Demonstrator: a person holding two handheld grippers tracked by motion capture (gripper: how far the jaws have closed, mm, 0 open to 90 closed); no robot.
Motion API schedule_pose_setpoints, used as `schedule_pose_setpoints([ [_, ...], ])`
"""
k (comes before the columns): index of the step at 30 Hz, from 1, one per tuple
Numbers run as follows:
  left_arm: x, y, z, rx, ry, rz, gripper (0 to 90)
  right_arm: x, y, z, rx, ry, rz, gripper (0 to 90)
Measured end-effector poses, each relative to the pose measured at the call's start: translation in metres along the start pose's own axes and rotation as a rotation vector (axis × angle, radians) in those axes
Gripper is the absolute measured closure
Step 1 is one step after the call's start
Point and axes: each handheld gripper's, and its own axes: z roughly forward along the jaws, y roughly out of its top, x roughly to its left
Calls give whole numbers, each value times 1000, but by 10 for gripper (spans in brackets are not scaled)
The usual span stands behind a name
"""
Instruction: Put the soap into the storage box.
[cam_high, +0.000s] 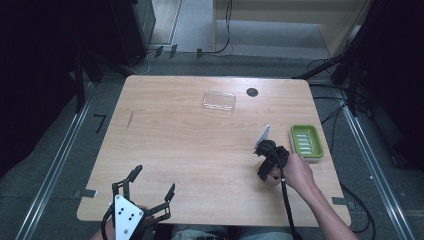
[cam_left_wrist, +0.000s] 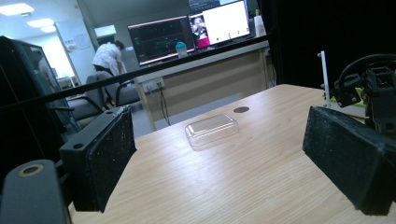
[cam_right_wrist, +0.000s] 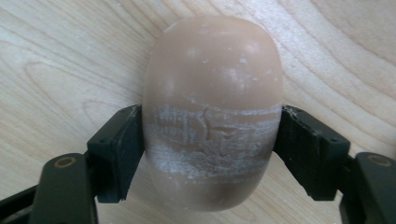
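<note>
Soap bar (cam_right_wrist: 212, 112), tan, rounded oval, glossy, with a scuffed whitish band of scratch marks across its middle. It lies on the wooden table (cam_high: 190, 145) near the right edge, toward the near right corner, just short of the green soap dish (cam_high: 306, 142). Right gripper (cam_right_wrist: 212, 149) has its pads pressed on both long sides of the soap, clamped right on the scuffed band; the jaws sit level with the wood. In the high view the right gripper (cam_high: 268, 167) points down at the tabletop, hand (cam_high: 295, 172) behind it, forearm coming up from the near right edge, cable trailing back. A white card (cam_high: 263, 135) stands tilted just beyond it. Left gripper (cam_high: 150, 192) hovers at the near left edge, jaws wide apart, nothing between them, grey plate on top. Clear plastic lid (cam_high: 219, 101) rests near the far edge, beside a dark round hole (cam_high: 252, 92). No readable writing on the soap or dish.
</note>
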Motion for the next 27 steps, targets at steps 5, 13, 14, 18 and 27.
schedule_pose_setpoints([
  [5, 0, 0, 0, 1, 1, 3, 99, 1, 0, 2, 13, 2, -1, 305],
  [13, 0, 0, 0, 0, 2, 6, 99, 1, 0, 1, 12, 5, -7, 327],
  [14, 0, 0, 0, 0, 2, 5, 99, 1, 0, 1, 12, 5, -7, 327],
  [18, 0, 0, -1, 1, 2, 6, 99, 1, 0, 1, 19, 3, -15, 330],
  [27, 0, 0, -1, 0, 3, 5, 99, 0, -2, -2, 24, 2, -14, 331],
])
